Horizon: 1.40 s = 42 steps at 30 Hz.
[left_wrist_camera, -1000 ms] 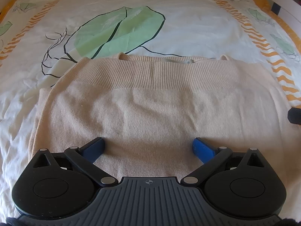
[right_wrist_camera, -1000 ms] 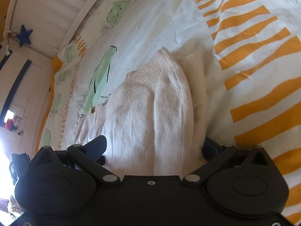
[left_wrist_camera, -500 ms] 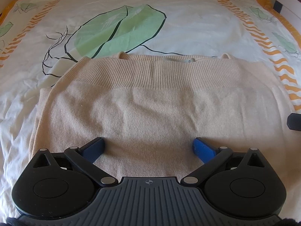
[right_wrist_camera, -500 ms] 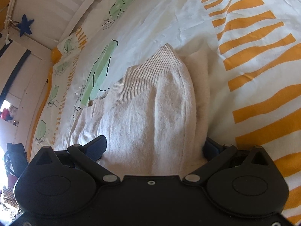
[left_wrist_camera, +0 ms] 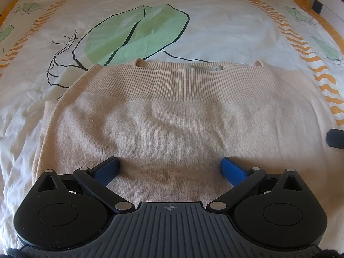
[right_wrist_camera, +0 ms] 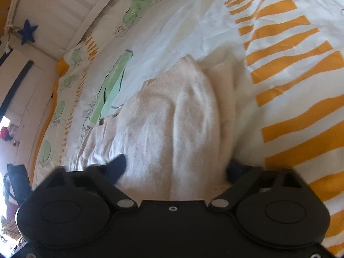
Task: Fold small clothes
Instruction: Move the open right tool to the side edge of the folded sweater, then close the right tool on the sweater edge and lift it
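Observation:
A beige knit sweater [left_wrist_camera: 172, 116] lies folded in half on the bed, its ribbed hem laid up over the neckline at the far side. My left gripper [left_wrist_camera: 169, 168] is open over the near fold, its blue pads wide apart and holding nothing. My right gripper [right_wrist_camera: 174, 167] is open at the sweater's right end [right_wrist_camera: 172, 124], one finger above the cloth and the other partly hidden at its edge. A bit of the right gripper shows at the right edge of the left wrist view [left_wrist_camera: 335, 140].
The bed cover [left_wrist_camera: 193, 32] is white with green leaves and orange stripes. A white bed rail [right_wrist_camera: 64, 10] and wall with a blue star [right_wrist_camera: 28, 32] stand beyond. A dark bag [right_wrist_camera: 17, 182] sits at the far left.
The left gripper has stayed put. The right gripper has drawn back and tilted a little over the sweater's right end, both staying open.

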Motion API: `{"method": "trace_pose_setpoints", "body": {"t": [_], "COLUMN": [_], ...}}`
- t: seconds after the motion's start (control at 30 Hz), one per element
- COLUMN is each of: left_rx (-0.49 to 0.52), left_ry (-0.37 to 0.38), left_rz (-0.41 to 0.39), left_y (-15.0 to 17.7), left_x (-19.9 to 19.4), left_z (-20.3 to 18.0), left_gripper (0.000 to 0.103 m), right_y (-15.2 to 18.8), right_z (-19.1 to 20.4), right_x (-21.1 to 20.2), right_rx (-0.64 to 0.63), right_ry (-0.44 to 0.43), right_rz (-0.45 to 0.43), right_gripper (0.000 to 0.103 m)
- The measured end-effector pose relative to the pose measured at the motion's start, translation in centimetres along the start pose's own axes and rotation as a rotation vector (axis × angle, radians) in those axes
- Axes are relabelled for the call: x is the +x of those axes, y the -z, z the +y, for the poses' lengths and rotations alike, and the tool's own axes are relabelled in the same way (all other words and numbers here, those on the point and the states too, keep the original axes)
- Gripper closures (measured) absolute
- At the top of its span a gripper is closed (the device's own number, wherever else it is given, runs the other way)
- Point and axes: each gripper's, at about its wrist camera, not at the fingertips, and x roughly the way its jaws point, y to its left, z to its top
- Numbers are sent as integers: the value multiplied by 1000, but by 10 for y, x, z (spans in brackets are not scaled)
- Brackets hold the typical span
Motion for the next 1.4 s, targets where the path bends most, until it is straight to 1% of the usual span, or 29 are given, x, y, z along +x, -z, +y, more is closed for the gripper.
{"method": "trace_pose_setpoints", "body": {"t": [0.07, 0.1, 0.17, 0.2, 0.3, 0.4, 0.57, 0.67, 0.73, 0.83, 0.9, 0.97, 1.03, 1.17, 1.3, 1.4], "left_rx": [-8, -15, -27, -31, -47, -81, -76, -69, -77, -104, -120, -131, -140, -156, -167, -186], "left_ry": [8, 13, 20, 23, 38, 70, 52, 33, 20, 24, 29, 39, 45, 59, 66, 63], "left_rz": [-6, -12, -27, -36, -62, -97, -132, -131, -129, -129, -123, -122, -128, -151, -180, -208], "left_y": [0, 0, 0, 0, 0, 1, 10, 18, 24, 30, 34, 37, 38, 37, 32, 31], "left_x": [-1, -2, -6, -8, -20, -38, -70, -82, -87, -90, -90, -89, -88, -87, -83, -80], "left_z": [1, 3, 4, 5, 12, 24, 48, 67, 81, 100, 112, 124, 134, 153, 169, 182], "left_gripper": [0, 2, 5, 15, 25, 27, 27, 27, 27, 27, 27, 27, 27, 27, 27, 27], "right_y": [-2, -3, -2, -2, -1, 0, 3, 5, 6, 7, 5, 1, -1, -5, -6, 1], "right_z": [-6, -10, -16, -15, -9, -4, 1, 9, 15, 27, 39, 57, 75, 129, 176, 205], "right_x": [-1, -1, -1, -2, -6, -8, -12, -13, -12, -11, -12, -14, -16, -10, 13, 37], "right_rx": [23, 48, 81, 76, 36, 19, 1, -29, -50, -69, -72, -76, -100, -178, -220, -253], "right_ry": [10, 8, -14, -16, -11, -19, -12, 8, 37, 89, 120, 125, 111, 72, 13, -6], "right_rz": [5, 8, 3, 0, -20, -37, -61, -82, -85, -84, -85, -94, -102, -100, -77, -40], "right_gripper": [69, 71, 73, 73, 74, 76, 77, 77, 77, 78, 78, 78, 78, 79, 79, 79]}}
